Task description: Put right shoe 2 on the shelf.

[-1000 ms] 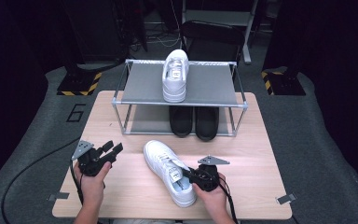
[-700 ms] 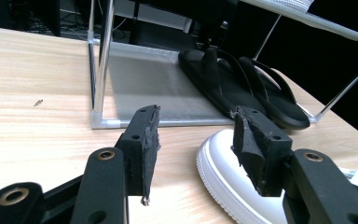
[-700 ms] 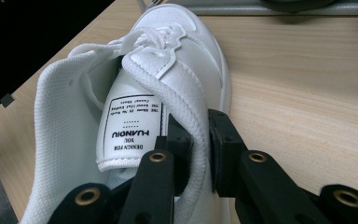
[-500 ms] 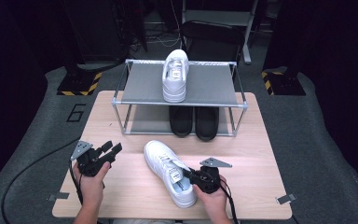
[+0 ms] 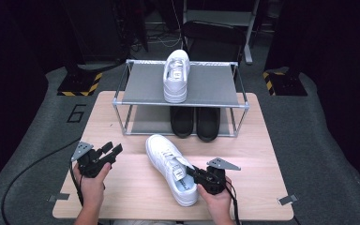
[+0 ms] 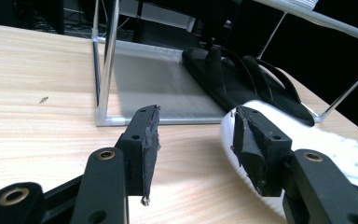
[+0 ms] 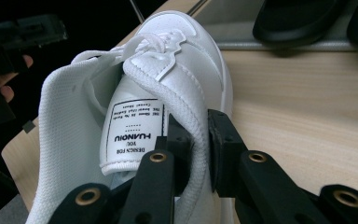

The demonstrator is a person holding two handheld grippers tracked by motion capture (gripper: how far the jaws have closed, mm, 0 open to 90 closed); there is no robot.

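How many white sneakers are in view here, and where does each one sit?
2. One white sneaker stands on the top shelf of the rack. The other white sneaker lies on the table, its collar pinched by the right gripper. None looks hidden.

Light wooden counter (image 5: 122,187) stands on grey floor covering (image 5: 309,140) marked with a "6" (image 5: 77,113). Yellow-black hazard blocks (image 5: 79,86) lie far left and far right. Dark chair (image 5: 215,35) beyond; surroundings unlit.
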